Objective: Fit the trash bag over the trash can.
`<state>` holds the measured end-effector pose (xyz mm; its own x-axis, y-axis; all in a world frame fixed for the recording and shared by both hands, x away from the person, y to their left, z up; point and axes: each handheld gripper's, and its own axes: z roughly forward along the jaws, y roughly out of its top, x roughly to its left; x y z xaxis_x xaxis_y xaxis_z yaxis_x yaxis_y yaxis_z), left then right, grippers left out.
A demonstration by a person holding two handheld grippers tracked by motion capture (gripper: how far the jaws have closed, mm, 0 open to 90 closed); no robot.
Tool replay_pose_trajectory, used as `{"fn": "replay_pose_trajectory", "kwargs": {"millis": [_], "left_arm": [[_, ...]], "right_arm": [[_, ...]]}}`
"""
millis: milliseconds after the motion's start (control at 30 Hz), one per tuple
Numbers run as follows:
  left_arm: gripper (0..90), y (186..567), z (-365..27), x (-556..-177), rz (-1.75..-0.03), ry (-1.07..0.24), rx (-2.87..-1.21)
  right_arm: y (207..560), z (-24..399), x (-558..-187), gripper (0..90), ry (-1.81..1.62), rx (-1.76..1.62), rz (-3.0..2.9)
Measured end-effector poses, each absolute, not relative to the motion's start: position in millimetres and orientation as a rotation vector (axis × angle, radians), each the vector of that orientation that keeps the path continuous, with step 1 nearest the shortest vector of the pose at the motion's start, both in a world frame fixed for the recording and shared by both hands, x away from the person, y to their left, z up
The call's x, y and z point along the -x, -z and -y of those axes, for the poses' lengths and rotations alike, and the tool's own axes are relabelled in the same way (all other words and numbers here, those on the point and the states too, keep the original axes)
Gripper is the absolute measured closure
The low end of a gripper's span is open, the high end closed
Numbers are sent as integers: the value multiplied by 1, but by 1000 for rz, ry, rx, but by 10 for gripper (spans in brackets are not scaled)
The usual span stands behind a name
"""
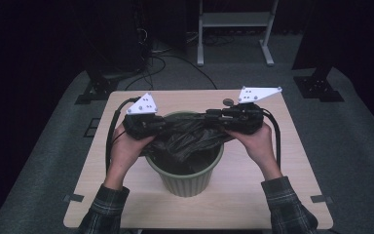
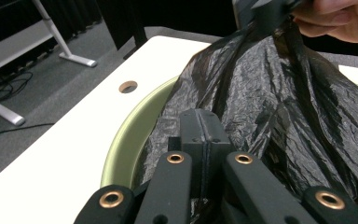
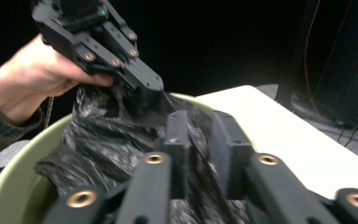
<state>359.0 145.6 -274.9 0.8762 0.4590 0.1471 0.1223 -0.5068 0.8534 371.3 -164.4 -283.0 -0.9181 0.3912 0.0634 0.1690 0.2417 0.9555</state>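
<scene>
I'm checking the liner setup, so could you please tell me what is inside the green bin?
A crumpled black plastic bag sits in the green bin, its upper part lifted toward the rim between both grippers. The bag covers the bin's bottom, so anything beneath it cannot be seen.

I see a thin, crinkled, glossy black plastic bag (image 1: 190, 141) inside a matt green plastic bin (image 1: 187, 178); the table (image 1: 253, 195) looks smooth pale wood.

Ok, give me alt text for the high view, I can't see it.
Two hands hold grippers over a green bin on a light table, stretching a black bag across its mouth. The left gripper pinches the bag's left edge; the right gripper is at the right edge.
</scene>
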Motion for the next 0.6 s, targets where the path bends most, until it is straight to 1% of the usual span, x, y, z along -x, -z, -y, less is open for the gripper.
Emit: {"fn": "replay_pose_trajectory", "kwargs": {"millis": [100,300,333,367,433,600], "left_arm": [[900,276,-146,-361,-440,-441,-2081],[900,275,-147,-361,-443,-427,-2064],[900,275,-146,-361,-441,-424,-2063],[900,275,-146,-361,-443,-426,-2066],[900,274,-147,-361,-452,-430,-2066],[900,276,-161,-369,-526,-437,-2057]], "right_arm": [[280,168,-365,686,-1783,-507,-2298],[283,159,-362,666,-1723,-480,-2340],[285,156,-363,692,-1708,-485,-2347],[286,154,-365,769,-1688,-486,-2355],[289,152,-366,890,-1671,-495,-2358],[294,158,-361,899,-1698,-487,-2367]]}}
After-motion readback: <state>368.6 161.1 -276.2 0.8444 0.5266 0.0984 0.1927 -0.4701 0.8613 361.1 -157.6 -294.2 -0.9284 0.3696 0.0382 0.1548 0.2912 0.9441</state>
